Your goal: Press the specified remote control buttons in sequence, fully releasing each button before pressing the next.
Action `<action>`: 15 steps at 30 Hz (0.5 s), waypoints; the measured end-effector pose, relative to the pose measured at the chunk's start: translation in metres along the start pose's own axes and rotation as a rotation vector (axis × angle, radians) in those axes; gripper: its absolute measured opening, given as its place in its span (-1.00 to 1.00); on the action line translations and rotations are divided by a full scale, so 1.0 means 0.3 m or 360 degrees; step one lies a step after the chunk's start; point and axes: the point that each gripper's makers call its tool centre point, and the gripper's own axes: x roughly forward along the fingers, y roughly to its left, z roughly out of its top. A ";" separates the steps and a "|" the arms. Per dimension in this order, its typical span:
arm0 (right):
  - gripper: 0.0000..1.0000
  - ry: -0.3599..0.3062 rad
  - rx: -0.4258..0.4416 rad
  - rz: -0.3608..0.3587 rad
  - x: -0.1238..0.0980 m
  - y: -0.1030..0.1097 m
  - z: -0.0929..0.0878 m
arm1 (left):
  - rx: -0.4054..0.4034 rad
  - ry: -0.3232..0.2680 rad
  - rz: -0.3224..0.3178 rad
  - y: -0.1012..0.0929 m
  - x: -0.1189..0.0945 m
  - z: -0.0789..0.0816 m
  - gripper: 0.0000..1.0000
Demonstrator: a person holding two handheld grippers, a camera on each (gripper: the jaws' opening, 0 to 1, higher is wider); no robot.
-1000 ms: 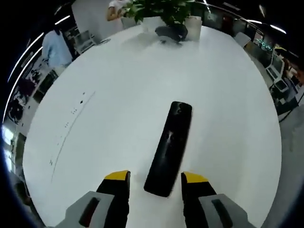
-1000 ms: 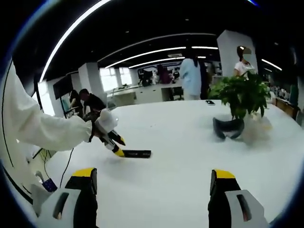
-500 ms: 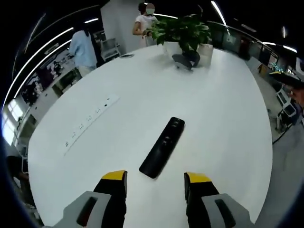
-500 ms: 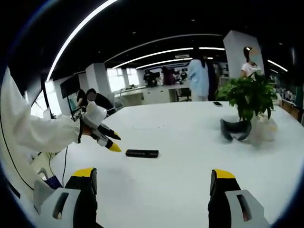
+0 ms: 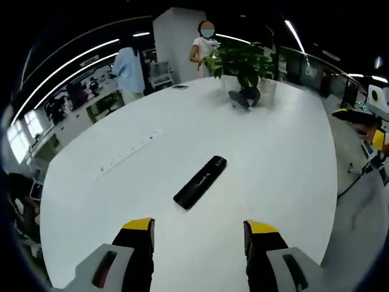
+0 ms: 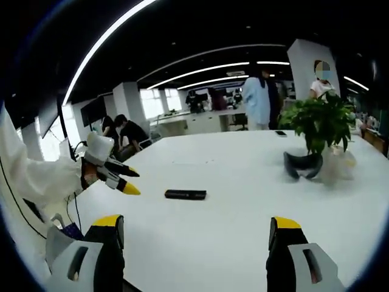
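Observation:
A long black remote control point(image 5: 200, 182) lies flat on the white table point(image 5: 273, 158), slanting up to the right. My left gripper point(image 5: 197, 234) hangs open above the table's near edge, well short of the remote, with nothing between its yellow-tipped jaws. In the right gripper view the same remote point(image 6: 185, 194) lies left of centre, and the left gripper point(image 6: 120, 180) shows at the left, held by a white-sleeved arm, apart from the remote. My right gripper point(image 6: 196, 228) stands wide open and holds nothing.
A potted plant point(image 5: 240, 61) and a dark headset-like object point(image 5: 243, 97) stand at the table's far end. A power strip slot point(image 5: 130, 151) runs along the table's left part. Several people point(image 6: 258, 100) stand or sit beyond the table.
My left gripper has drawn back and up from the remote, which had lain between its jaws. The remote has stayed on the table. The right gripper has barely moved.

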 end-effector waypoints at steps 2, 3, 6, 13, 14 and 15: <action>0.98 -0.0002 -0.0010 0.0003 -0.001 0.000 -0.003 | 0.0004 -0.0036 0.0038 0.001 -0.031 -0.002 0.24; 0.98 0.0001 -0.0009 0.0006 -0.002 0.001 -0.004 | 0.0000 -0.0045 0.0046 0.000 -0.044 -0.003 0.24; 0.98 -0.0004 0.0008 0.0018 -0.007 0.009 -0.005 | -0.0048 -0.0106 0.0064 -0.010 -0.088 -0.003 0.28; 0.98 -0.0033 0.0061 0.0085 -0.036 0.047 0.001 | -0.0161 -0.0210 0.0082 -0.063 -0.169 -0.032 0.42; 0.98 -0.0034 0.0060 0.0085 -0.038 0.048 0.002 | -0.0164 -0.0217 0.0083 -0.075 -0.182 -0.038 0.42; 0.98 -0.0037 0.0055 0.0083 -0.043 0.048 0.004 | -0.0162 -0.0228 0.0085 -0.084 -0.193 -0.038 0.42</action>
